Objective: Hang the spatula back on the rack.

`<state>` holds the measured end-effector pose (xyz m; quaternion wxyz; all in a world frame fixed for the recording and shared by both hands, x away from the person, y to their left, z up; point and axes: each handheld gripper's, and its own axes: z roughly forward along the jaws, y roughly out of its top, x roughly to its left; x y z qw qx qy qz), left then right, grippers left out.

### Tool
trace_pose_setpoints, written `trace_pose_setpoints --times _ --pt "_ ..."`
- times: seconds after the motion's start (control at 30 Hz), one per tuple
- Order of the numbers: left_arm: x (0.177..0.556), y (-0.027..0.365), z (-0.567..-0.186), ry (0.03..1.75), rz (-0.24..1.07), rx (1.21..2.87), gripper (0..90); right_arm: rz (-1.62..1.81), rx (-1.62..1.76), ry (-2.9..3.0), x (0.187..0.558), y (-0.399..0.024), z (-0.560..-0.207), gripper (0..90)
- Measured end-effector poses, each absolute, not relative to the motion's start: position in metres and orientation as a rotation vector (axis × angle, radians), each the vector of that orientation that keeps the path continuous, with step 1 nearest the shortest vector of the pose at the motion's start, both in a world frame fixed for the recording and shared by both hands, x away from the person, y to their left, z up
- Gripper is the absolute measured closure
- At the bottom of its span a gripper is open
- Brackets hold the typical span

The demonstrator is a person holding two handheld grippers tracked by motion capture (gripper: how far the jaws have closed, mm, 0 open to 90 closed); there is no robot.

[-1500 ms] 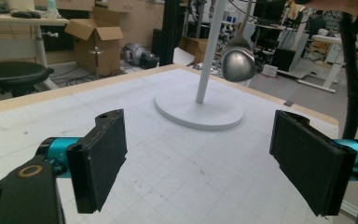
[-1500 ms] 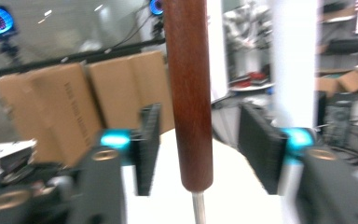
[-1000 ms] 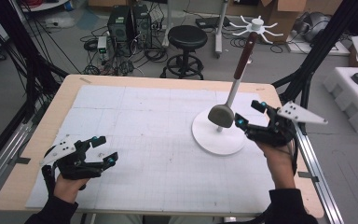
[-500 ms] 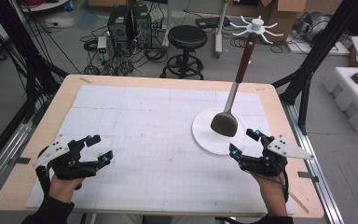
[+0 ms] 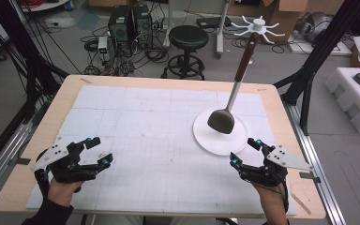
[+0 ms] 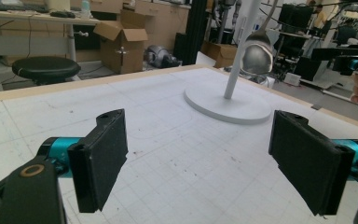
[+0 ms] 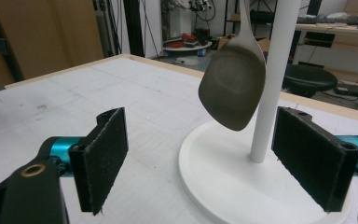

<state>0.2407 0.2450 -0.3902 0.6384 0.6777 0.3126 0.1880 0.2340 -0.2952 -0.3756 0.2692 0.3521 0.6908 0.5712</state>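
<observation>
The spatula (image 5: 222,120) hangs from the white rack (image 5: 220,137), its dark blade just above the round base and its handle running up toward the hooked crown (image 5: 258,24); neither tool touches it. The right hand-held gripper (image 5: 245,153) sits just in front of the base with its jaws spread wide and empty; in the right gripper view the blade (image 7: 232,89) hangs beside the rack's pole (image 7: 274,79), between and beyond the two pads. The left hand-held gripper (image 5: 99,151) rests low over the near left of the worktop (image 5: 136,122), well apart from the rack, jaws likewise spread and holding nothing.

Judging by this, the hanging looks done: the spatula is on its hook and both hands stand clear, so little seems left beyond drawing back.

Count: one spatula, one rack with one pole and one round base, two hand-held grippers, one white gridded mat on the worktop. Beyond the far edge stands one black stool (image 5: 188,37).
</observation>
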Motion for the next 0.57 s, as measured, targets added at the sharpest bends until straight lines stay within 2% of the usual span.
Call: trace_pose_setpoints --times 0.57 --pt "0.2428 0.2417 -0.3907 0.728 0.423 1.527 19.9 1.552 0.959 1.860 0.2357 -0.2957 -0.3763 17.5"
